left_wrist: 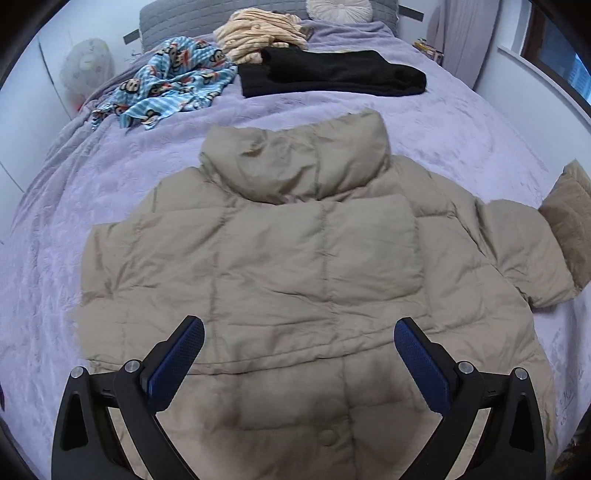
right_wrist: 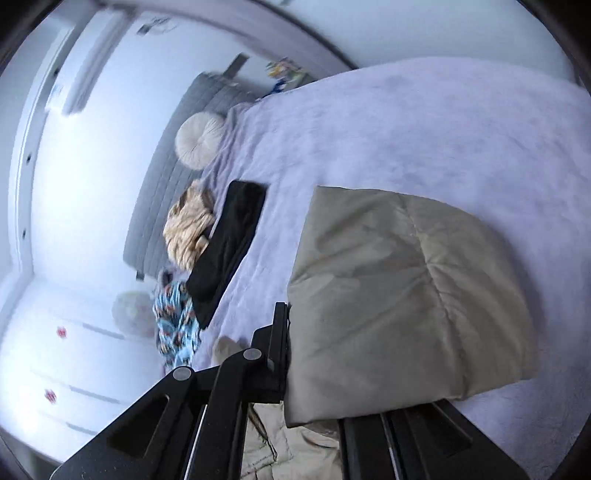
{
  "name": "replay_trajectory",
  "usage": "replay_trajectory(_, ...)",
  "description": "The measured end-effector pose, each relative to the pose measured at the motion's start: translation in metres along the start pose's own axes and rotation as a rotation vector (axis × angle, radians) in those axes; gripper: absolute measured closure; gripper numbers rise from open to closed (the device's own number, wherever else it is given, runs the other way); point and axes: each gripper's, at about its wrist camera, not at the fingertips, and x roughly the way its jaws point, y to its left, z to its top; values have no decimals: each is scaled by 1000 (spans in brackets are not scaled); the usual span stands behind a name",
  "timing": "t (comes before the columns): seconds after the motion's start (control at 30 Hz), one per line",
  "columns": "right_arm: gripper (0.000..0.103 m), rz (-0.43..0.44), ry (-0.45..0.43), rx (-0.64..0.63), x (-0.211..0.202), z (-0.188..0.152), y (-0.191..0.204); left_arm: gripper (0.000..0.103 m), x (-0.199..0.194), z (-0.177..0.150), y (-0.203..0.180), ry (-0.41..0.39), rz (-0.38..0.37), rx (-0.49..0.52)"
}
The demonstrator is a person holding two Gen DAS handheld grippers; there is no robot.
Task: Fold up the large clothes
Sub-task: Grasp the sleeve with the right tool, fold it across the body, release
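A beige puffer jacket point(left_wrist: 295, 266) lies flat on the lilac bedspread point(left_wrist: 461, 122), collar toward the headboard. Its left sleeve looks tucked in; its right sleeve point(left_wrist: 524, 251) sticks out to the right. My left gripper point(left_wrist: 299, 336) hovers open and empty above the jacket's lower part, blue pads wide apart. In the tilted, blurred right wrist view my right gripper point(right_wrist: 291, 332) is shut on the jacket's sleeve point(right_wrist: 399, 295), which fills the space between its fingers and drapes over the bedspread point(right_wrist: 443, 129).
A folded black garment point(left_wrist: 332, 72), a blue cartoon-print cloth point(left_wrist: 173, 86) and a tan striped pile point(left_wrist: 262, 31) lie near the grey headboard point(left_wrist: 177, 22), with a round cream cushion point(left_wrist: 340, 9). A white wall and drawers stand left of the bed.
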Motion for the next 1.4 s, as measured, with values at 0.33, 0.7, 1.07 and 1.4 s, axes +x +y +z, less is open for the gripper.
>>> replay_trajectory(0.33, 97, -12, 284, -669, 137, -166, 196, 0, 11, -7, 93, -36, 103, -132)
replay_trajectory(0.7, 73, -162, 484, -500, 214, -256, 126, 0, 38, -17, 121, 9, 54, -166)
replay_trajectory(1.07, 31, -118, 419, -307, 156, -223, 126, 0, 37, 1, 121, -27, -81, -180)
replay_trajectory(1.4, 92, -123, 239, -249, 170, -181, 142, 0, 52, -2, 166, 47, -322, -323)
